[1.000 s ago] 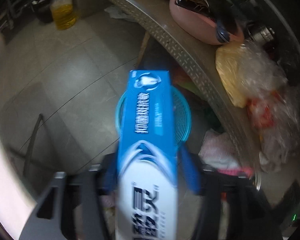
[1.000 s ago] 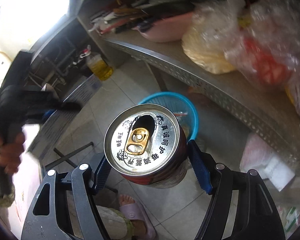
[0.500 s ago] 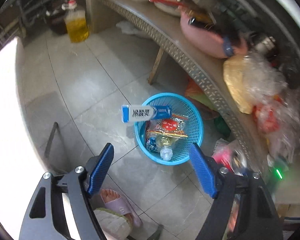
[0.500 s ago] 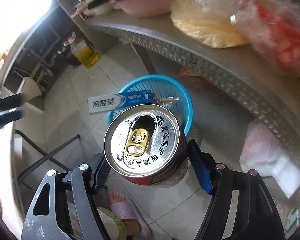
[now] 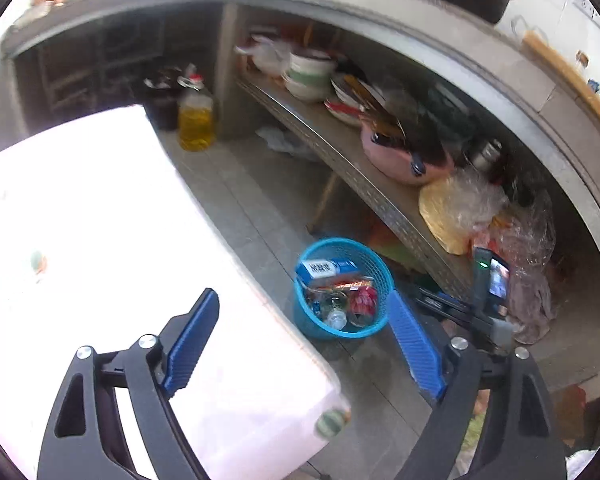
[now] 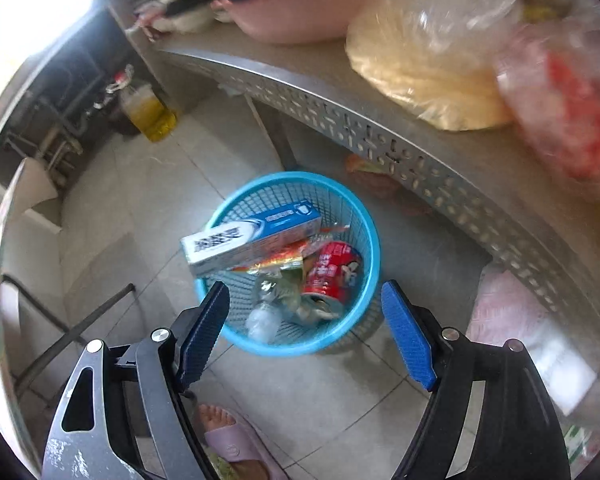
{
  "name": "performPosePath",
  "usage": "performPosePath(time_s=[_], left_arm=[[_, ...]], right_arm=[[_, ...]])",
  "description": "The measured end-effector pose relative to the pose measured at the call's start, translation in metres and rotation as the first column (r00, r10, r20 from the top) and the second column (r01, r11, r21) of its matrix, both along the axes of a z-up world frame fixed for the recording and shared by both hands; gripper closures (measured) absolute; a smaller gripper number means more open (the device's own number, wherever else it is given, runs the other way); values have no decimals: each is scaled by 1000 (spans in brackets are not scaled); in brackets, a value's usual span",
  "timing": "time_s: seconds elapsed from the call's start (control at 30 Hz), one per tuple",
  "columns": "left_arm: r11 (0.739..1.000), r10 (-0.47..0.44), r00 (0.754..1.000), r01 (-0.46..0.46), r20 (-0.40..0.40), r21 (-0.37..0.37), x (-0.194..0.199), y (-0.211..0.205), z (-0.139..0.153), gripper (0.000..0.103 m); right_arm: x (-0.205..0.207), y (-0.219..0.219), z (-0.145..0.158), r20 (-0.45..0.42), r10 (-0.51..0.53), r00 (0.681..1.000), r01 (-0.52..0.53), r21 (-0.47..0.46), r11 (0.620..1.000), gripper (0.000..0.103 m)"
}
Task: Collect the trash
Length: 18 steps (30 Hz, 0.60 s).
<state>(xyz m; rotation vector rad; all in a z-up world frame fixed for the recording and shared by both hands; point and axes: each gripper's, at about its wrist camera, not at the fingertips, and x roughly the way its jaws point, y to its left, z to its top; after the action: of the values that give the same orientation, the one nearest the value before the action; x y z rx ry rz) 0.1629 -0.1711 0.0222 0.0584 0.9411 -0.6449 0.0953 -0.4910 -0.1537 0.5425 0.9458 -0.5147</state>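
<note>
A blue mesh basket (image 6: 364, 216) (image 5: 382, 268) stands on the tiled floor under the metal shelf. A blue and white toothpaste box (image 6: 248, 238) (image 5: 326, 267) lies across its rim. A red drink can (image 6: 330, 274) (image 5: 364, 300), a wrapper and a small bottle lie inside. My right gripper (image 6: 304, 328) hangs just above the basket, jaws still opening, nothing between them. My left gripper (image 5: 300, 338) is higher and further back, over the edge of a white table, jaws also opening and empty. The right gripper's camera end (image 5: 490, 280) shows at the right of the left wrist view.
A perforated metal shelf (image 6: 380, 136) carries a pink basin (image 6: 300, 4), bowls and plastic bags (image 6: 440, 68). A bottle of yellow oil (image 5: 196, 120) stands on the floor. A bright white table (image 5: 100, 240) fills the left. A person's foot in a pink slipper (image 6: 236, 440) is near the basket.
The toothpaste box left my left gripper and landed on the basket. The can dropped from my right gripper into the basket. My left gripper rose and pulled back over the white table.
</note>
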Motion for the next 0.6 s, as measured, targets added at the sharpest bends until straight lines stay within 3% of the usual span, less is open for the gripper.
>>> performPosePath(time_s=[0.13, 0.23, 0.37, 0.5, 0.6], left_arm=[[997, 70, 998, -70, 9, -36, -25, 34, 1, 17], [990, 136, 988, -132, 68, -55, -45, 58, 8, 8], [977, 212, 964, -204, 160, -65, -73, 87, 17, 6], [957, 290, 943, -281, 164, -78, -94, 117, 17, 6], [932, 362, 916, -360, 172, -44, -106, 136, 14, 6]], right_arm=[[-30, 40, 28, 23, 76, 997, -74, -69, 995, 28], [-42, 75, 57, 73, 184, 980, -172, -139, 975, 21], [-54, 134, 102, 152, 352, 924, -310, -243, 919, 8], [-61, 187, 130, 155, 471, 868, -403, -332, 853, 8], [-65, 225, 138, 137, 537, 833, -455, -383, 804, 8]])
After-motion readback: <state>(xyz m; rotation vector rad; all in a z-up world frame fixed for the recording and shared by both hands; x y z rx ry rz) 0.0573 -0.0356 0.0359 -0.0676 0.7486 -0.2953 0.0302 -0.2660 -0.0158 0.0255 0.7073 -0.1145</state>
